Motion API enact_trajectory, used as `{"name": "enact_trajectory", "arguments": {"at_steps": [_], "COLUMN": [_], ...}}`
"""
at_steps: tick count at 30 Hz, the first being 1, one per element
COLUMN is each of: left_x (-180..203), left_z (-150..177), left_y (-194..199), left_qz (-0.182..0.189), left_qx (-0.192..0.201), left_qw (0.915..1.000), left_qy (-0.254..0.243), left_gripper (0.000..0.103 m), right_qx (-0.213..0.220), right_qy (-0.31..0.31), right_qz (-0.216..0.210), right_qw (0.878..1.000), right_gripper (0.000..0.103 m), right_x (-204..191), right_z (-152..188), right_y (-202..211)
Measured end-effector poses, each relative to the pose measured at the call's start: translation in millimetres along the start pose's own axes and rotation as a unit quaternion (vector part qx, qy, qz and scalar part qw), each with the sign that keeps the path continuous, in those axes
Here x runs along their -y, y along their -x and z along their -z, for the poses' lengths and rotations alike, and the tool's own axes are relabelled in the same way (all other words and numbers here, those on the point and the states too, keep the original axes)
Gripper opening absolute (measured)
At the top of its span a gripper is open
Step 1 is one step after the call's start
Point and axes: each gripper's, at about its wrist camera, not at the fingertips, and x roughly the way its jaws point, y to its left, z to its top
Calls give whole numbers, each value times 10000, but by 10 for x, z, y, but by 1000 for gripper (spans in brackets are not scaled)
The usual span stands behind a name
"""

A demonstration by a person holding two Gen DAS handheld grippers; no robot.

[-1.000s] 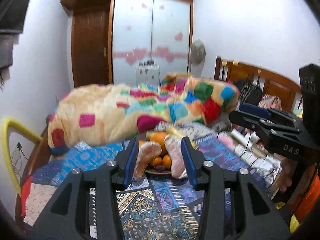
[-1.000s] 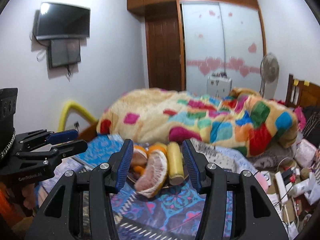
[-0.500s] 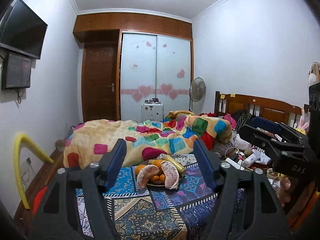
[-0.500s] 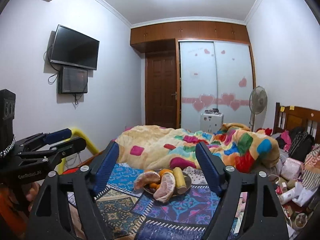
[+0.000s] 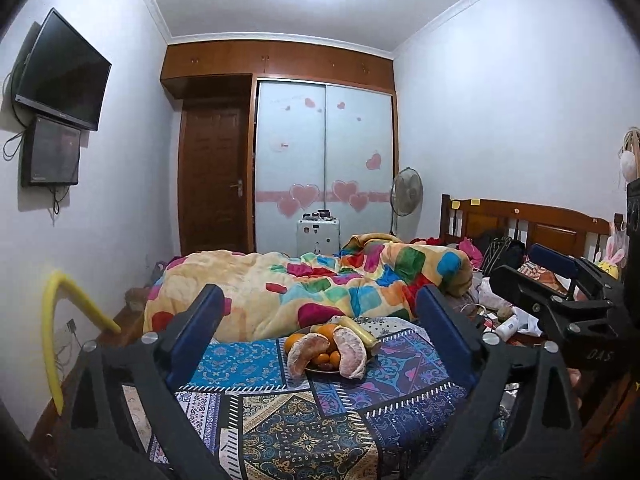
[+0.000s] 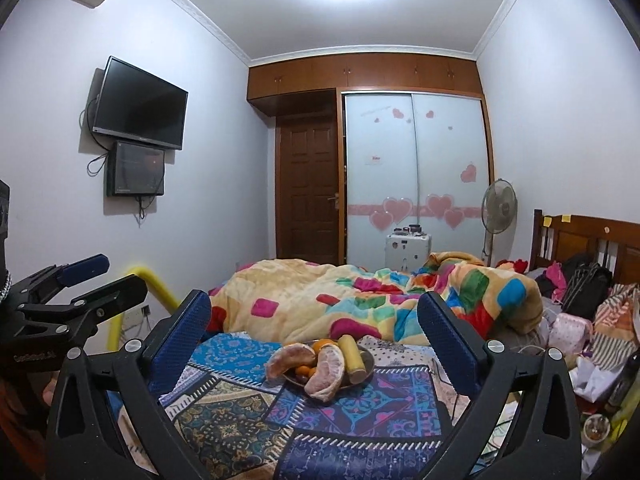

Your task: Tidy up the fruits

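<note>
A dark plate (image 5: 316, 369) of fruit sits on a patterned bed cover: two peeled pomelo pieces (image 5: 352, 353), oranges (image 5: 326, 330), small tangerines (image 5: 326, 358) and a banana (image 5: 362, 332). The plate also shows in the right wrist view (image 6: 366, 366) with a pomelo piece (image 6: 328, 372) and the banana (image 6: 352, 356). My left gripper (image 5: 320, 334) is open and empty, well back from the plate. My right gripper (image 6: 314, 334) is open and empty, also back from it. Each gripper shows at the edge of the other's view.
A colourful blanket (image 5: 320, 284) is heaped behind the plate. Clutter, bottles and bags (image 6: 580, 320) lie along the right by the wooden headboard (image 5: 520, 224). A yellow curved rail (image 5: 52, 340) stands at the left. Wardrobe, door and fan are at the far wall.
Both grippers have pulled back and up from the plate, and their jaws have opened wide. The fruit looks smaller and farther now.
</note>
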Motion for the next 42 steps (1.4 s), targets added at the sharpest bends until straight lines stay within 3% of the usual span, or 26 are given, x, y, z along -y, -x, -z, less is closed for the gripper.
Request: {"name": "enact_trajectory", "arguments": {"at_steps": [42], "left_x": [14], "left_z": [41], "left_y": [-26], "left_qz": [-15], "left_qx": [-134], "left_qw": [9999], "left_qy": [50], "left_gripper": [103], "right_qx": [41], "right_qy": [-39], "right_qz": [25], "right_qw": [10000], "right_gripper": [103], "right_x": [-9], "right_z": [27], "right_y": [109]}}
